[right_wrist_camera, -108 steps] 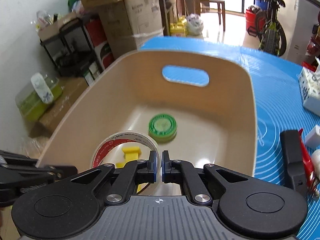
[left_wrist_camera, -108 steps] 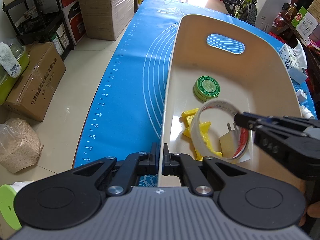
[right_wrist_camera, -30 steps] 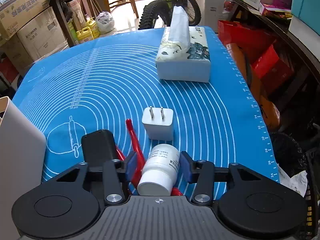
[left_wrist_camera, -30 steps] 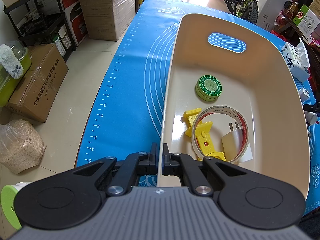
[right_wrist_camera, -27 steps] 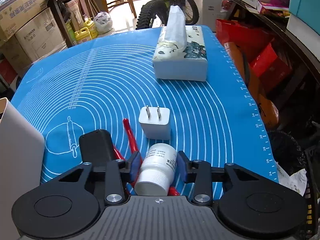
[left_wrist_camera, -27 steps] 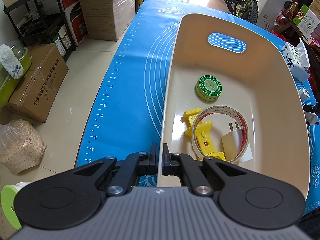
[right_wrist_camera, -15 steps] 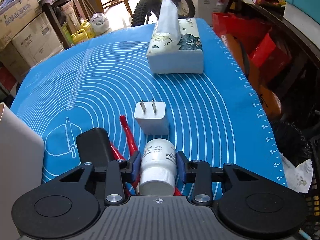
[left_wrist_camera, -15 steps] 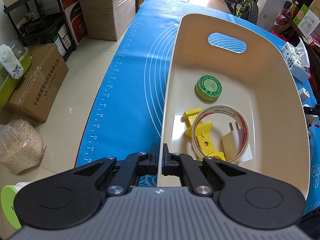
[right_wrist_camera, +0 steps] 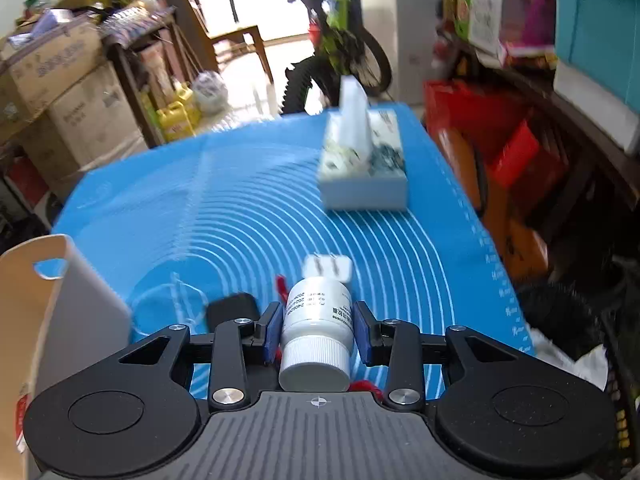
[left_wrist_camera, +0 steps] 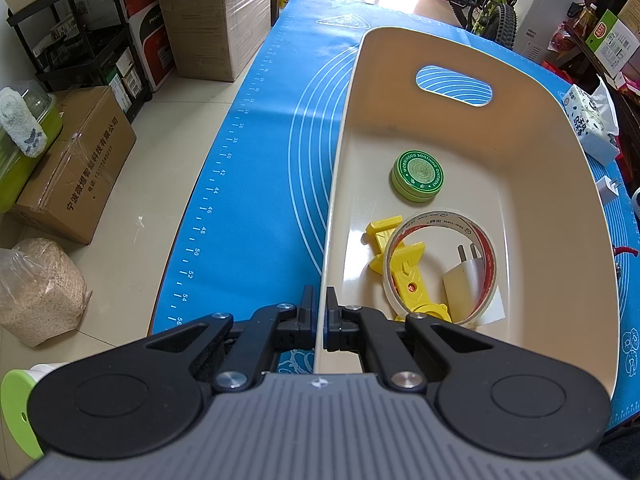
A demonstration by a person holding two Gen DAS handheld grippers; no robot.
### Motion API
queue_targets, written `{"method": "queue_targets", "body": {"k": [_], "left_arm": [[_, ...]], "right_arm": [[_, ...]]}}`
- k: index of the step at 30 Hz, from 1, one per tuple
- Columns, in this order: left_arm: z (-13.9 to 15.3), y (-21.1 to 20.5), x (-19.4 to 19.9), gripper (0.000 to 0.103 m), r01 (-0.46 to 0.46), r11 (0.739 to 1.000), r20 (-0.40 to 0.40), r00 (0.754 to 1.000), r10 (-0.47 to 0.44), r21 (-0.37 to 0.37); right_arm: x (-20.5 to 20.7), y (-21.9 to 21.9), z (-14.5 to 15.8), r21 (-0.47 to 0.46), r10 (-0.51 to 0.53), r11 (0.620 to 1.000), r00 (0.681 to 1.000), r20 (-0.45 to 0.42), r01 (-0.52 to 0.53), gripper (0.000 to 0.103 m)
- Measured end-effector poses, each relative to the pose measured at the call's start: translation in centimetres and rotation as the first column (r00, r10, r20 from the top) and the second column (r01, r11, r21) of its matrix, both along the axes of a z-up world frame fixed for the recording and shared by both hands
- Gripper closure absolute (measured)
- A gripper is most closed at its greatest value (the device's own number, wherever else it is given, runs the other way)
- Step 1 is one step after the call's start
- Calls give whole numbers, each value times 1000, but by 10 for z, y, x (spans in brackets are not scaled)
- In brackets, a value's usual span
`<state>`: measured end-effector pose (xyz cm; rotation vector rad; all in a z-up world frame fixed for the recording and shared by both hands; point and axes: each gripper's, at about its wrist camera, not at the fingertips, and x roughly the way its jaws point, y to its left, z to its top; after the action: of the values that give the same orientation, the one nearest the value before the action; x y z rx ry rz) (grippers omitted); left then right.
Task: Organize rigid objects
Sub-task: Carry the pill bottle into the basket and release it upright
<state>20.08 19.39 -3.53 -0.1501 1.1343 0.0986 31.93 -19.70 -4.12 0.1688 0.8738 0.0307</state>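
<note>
Left wrist view: left hand-held gripper (left_wrist_camera: 319,312) pinched narrow on the near-left wall of the cream plastic basket (left_wrist_camera: 560,216), one finger outside, one inside. Basket sits on the blue silicone baking mat (left_wrist_camera: 260,168) covering the tabletop, oval handle cutout (left_wrist_camera: 454,86) in its far wall. Inside the basket: round green ointment tin (left_wrist_camera: 419,175) near the middle; clear packing tape roll with red core (left_wrist_camera: 440,266) nearer, lying over a yellow plastic clip piece (left_wrist_camera: 402,264) and a white plug adapter (left_wrist_camera: 466,276). To the right, outside the basket, a white charger plug (left_wrist_camera: 608,190) on the mat and a white patterned tissue box (left_wrist_camera: 590,124) farther off. Brown cardboard boxes (left_wrist_camera: 76,164) on the floor to the left.

Right wrist view, motion-blurred: right hand-held gripper (right_wrist_camera: 317,330) holding a white plastic pill bottle with ribbed cap (right_wrist_camera: 318,330), blue pads touching both sides of the bottle body, cap pointing toward the camera. Bottle appears lifted above the mat (right_wrist_camera: 240,216). Below and just beyond it on the mat: white charger plug (right_wrist_camera: 330,268), prongs facing far; a red-handled tool (right_wrist_camera: 282,284) mostly hidden; a black rectangular object (right_wrist_camera: 232,306) to the left. Basket corner (right_wrist_camera: 48,300) at near left. Tissue box (right_wrist_camera: 364,168) far right on the mat, tissue sticking up. Bicycle (right_wrist_camera: 340,48) and stacked boxes beyond the tabletop.
</note>
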Motion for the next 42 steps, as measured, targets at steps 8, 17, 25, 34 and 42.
{"method": "queue_targets", "body": {"k": [8,17,25,34,42], "left_arm": [[0,0,0,99,1,1000,0,1000,-1,2],[-1,0,-1,99,1,1000,1,1000,-1,-3],[-1,0,-1,99,1,1000,2,1000,-1,-5],[-1,0,-1,99,1,1000,2,1000,-1,-5],[-2,-1,-1,99,2,1000,1,1000,-2,-1]], "right_arm": [[-24,55,52,9,160,987,980,114,-162,58],[-45,143,90,4,361,929,909,208,-370,58],[-45,213,57,-43,434,901,891,135,-432,58],[-31,245,7,-67,416,907,909,-12,-416,58],[-20,260,-11,-96,421,898,902,-97,-429,58]]}}
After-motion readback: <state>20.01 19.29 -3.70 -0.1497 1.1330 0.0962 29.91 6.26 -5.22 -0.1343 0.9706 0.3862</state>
